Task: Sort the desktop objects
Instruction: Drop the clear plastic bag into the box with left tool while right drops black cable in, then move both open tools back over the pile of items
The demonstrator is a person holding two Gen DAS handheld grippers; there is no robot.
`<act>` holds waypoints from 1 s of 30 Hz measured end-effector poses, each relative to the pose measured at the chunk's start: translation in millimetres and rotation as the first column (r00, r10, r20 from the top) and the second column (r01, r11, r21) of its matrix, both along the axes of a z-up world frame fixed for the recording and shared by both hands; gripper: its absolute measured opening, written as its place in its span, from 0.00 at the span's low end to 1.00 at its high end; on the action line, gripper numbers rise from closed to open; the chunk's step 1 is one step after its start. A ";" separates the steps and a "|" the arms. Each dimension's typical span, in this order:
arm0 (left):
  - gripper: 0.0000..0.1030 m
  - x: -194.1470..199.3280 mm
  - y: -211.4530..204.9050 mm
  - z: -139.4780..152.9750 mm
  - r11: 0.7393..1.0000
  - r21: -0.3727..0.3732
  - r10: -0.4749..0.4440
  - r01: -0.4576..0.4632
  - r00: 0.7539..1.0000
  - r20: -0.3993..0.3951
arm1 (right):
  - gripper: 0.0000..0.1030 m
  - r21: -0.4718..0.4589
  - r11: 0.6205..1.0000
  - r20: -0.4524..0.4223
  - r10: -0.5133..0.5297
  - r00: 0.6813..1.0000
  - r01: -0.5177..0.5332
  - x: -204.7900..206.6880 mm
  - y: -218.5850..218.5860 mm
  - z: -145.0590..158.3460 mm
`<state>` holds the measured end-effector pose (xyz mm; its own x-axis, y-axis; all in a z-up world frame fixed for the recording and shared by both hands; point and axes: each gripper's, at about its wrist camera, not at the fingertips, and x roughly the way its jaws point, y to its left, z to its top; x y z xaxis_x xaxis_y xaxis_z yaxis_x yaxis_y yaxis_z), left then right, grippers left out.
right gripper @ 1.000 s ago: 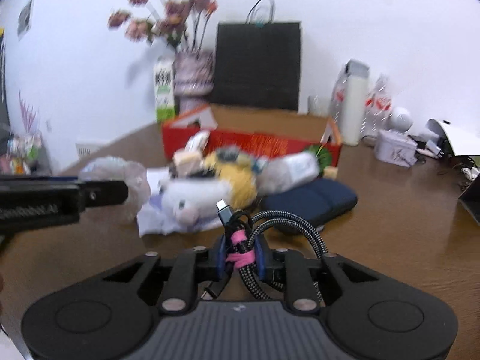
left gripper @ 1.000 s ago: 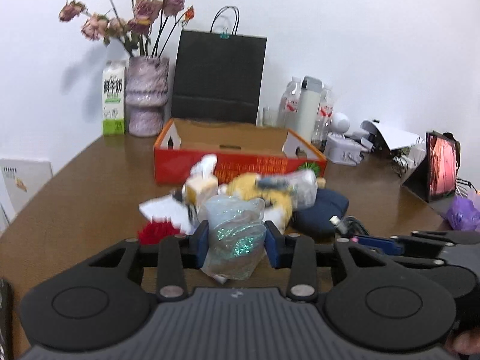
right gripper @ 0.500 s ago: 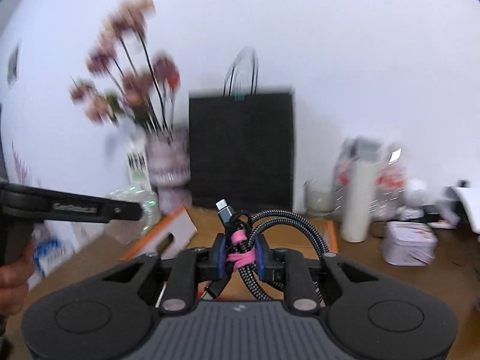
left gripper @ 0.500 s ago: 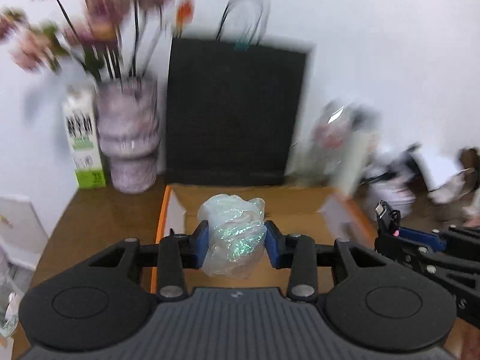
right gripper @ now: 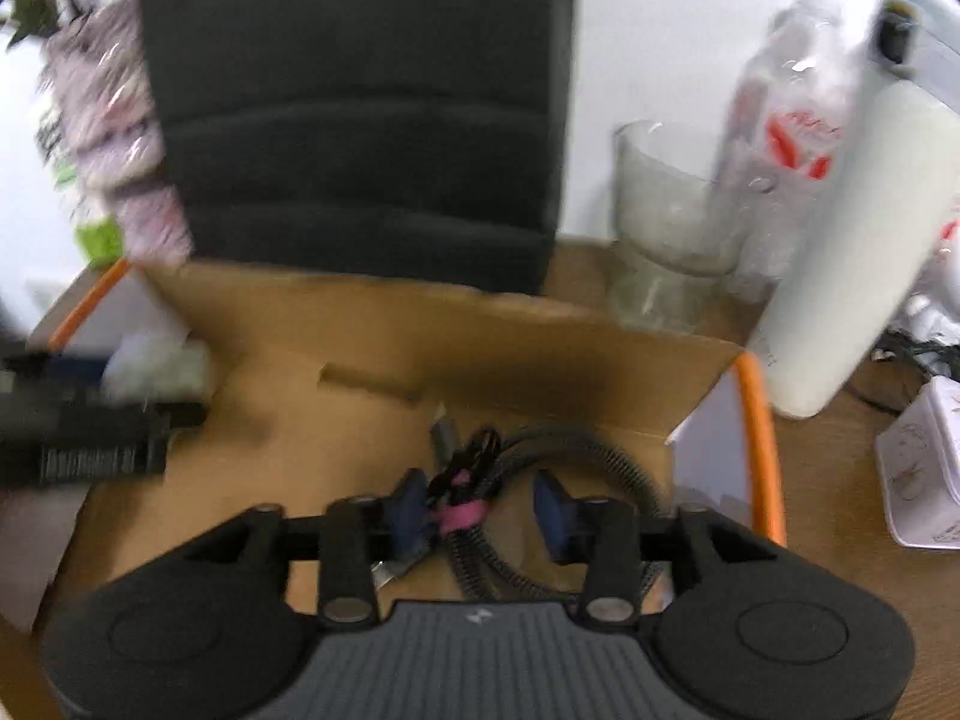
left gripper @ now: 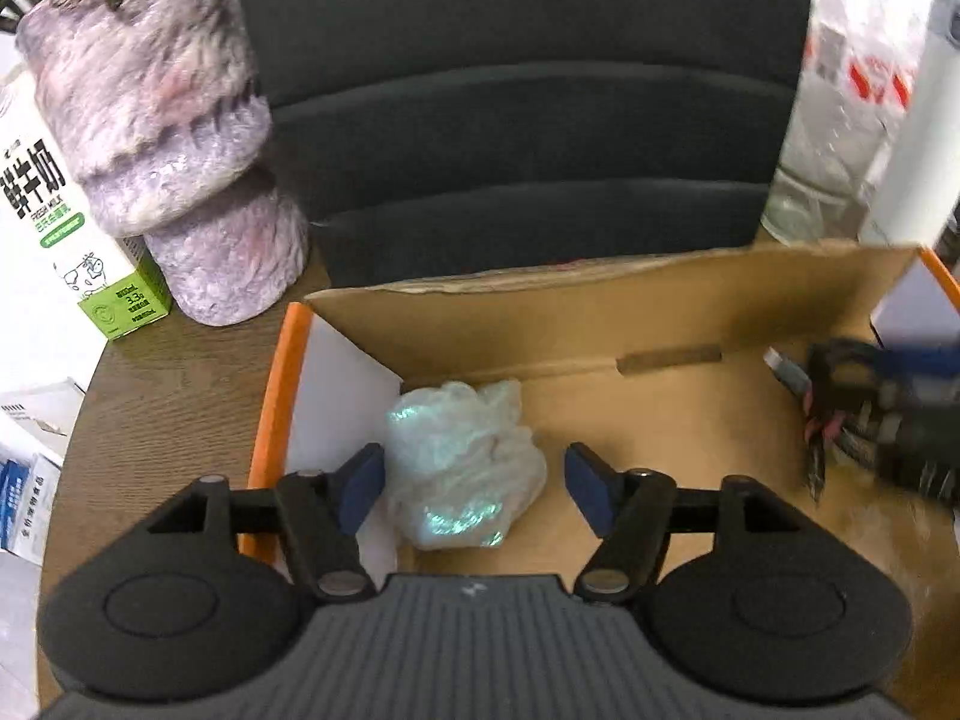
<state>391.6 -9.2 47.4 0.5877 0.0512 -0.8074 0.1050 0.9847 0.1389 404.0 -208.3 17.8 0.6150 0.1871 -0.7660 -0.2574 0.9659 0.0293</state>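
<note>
An open cardboard box with an orange rim stands on the brown table. A crumpled iridescent plastic bag lies on the box floor at its left end. My left gripper is open around it, jaws apart on both sides. A coiled braided cable with a pink tie lies in the box's right part. My right gripper is open, the cable between its jaws; it shows blurred in the left wrist view.
A black paper bag stands right behind the box. A purple vase and a milk carton stand at the back left. A glass, plastic bottles and a white flask stand at the back right.
Both grippers moved forward and down into the box. Both opened: the left released the plastic bag and the right released the cable, which now lie on the box floor.
</note>
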 end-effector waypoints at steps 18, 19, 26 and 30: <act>1.00 -294.6 34.7 83.0 0.944 -0.326 0.052 0.048 0.955 0.292 | 0.86 0.078 0.996 0.224 0.029 0.974 -0.047 -294.5 -38.6 68.4; 1.00 -320.0 34.0 70.8 0.943 -0.329 0.058 0.051 0.947 0.315 | 0.87 0.085 0.995 0.235 0.030 0.972 -0.051 -314.2 -40.9 61.1; 1.00 -414.2 12.8 12.2 0.970 -0.242 0.083 -0.007 0.949 0.304 | 0.88 0.157 0.988 0.241 -0.034 0.970 -0.005 -422.5 -68.4 0.3; 1.00 -444.3 2.6 -3.0 0.981 -0.189 0.024 0.041 0.945 0.326 | 0.88 0.219 0.975 0.251 -0.019 0.968 -0.037 -465.8 -80.2 -14.9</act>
